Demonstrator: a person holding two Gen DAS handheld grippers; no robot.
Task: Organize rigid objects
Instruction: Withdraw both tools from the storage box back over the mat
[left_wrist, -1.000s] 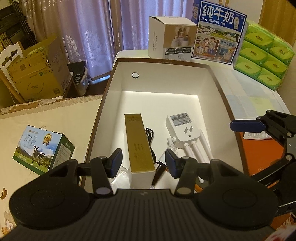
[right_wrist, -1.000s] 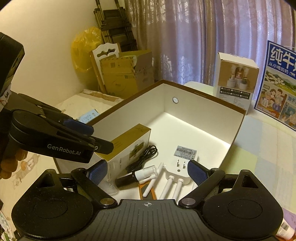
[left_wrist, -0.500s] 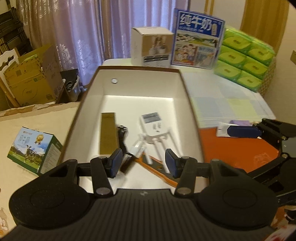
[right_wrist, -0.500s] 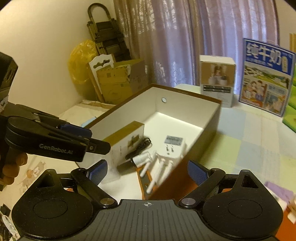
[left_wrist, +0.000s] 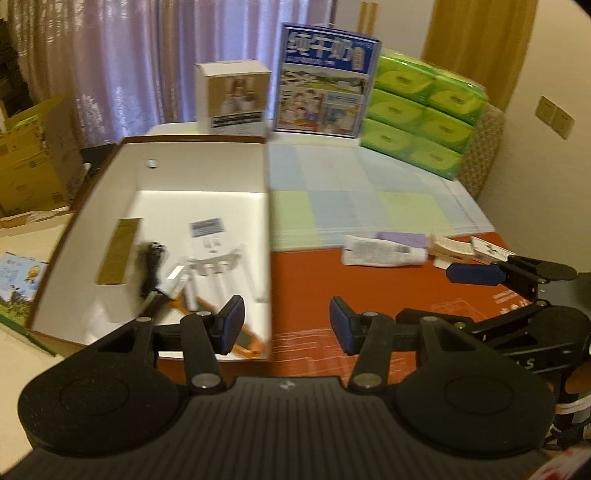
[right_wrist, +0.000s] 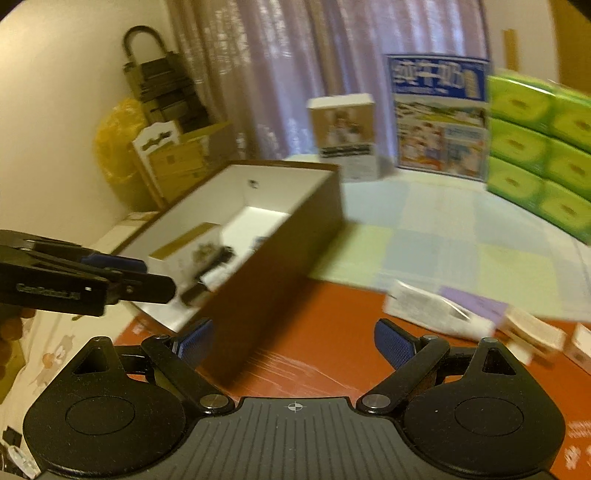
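From the left wrist camera, the left gripper (left_wrist: 283, 325) hung over the near right corner of the box (left_wrist: 267, 236), its jaws partly spread with nothing between them. The box was brown outside, white inside, and sat on the left part of the surface (left_wrist: 332, 291). Inside it lay a long gold carton (left_wrist: 119, 251) along the left wall, a black cable (left_wrist: 150, 266) just beside it, a white plug adapter (left_wrist: 207, 236) with white rods (left_wrist: 221, 273) fanned out toward the camera, and something orange (left_wrist: 207, 314) near the front. Out on the red mat, well right of the box, a white tube (left_wrist: 380, 251), a purple packet (left_wrist: 402, 238) and a couple of small cartons (left_wrist: 454, 247) were still lying loose. The right gripper (left_wrist: 476, 275) poked in from the right edge, just in front of those.

From the right wrist camera, pretty blurry, the right gripper (right_wrist: 293, 341) had its jaws spread wide, empty, aimed at the box's near brown corner (right_wrist: 258, 295). The white tube (right_wrist: 436, 310) and small cartons (right_wrist: 535, 336) sat off to the right on the mat. The left gripper (right_wrist: 122, 275) came in from the left, over the box's near end. Behind everything stood a white carton (right_wrist: 345, 136), a blue milk carton (right_wrist: 439, 114) and green tissue packs (right_wrist: 539, 147).
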